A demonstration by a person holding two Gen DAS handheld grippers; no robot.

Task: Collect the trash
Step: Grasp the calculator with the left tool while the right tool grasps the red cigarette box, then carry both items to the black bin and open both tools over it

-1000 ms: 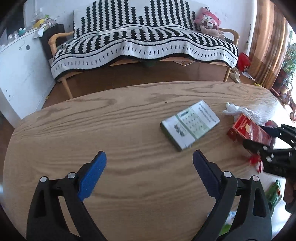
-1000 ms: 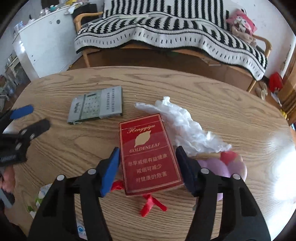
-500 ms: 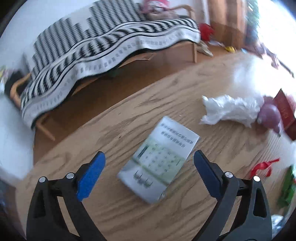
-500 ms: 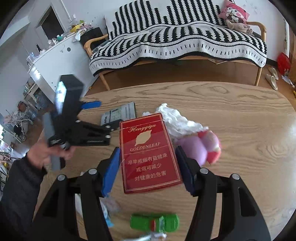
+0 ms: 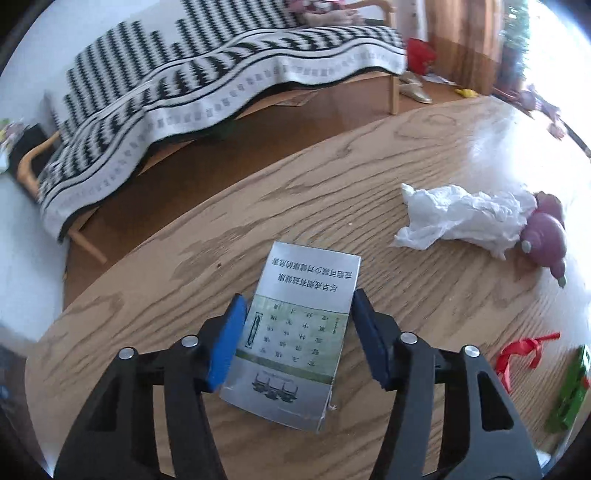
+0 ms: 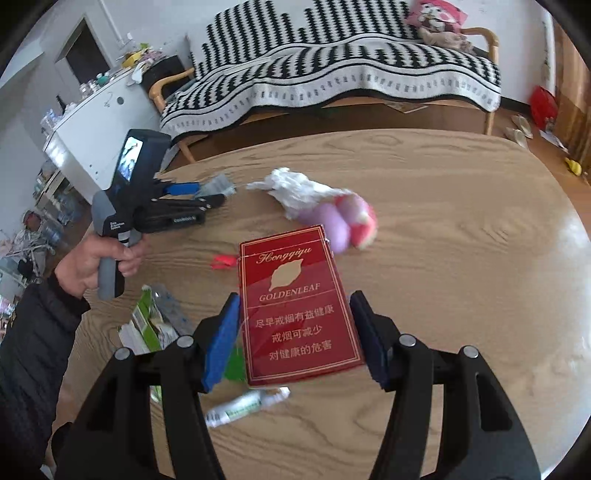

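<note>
Left wrist: left tongs (image 5: 298, 338) clamp silver pack (image 5: 295, 328), right tongs (image 6: 293, 338) clamp red pack (image 6: 299, 314)

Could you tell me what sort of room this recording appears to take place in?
Most likely a home living room: a wooden-framed sofa under a black-and-white throw, a stuffed toy on it, and an oval wooden table littered with household trash.
</note>
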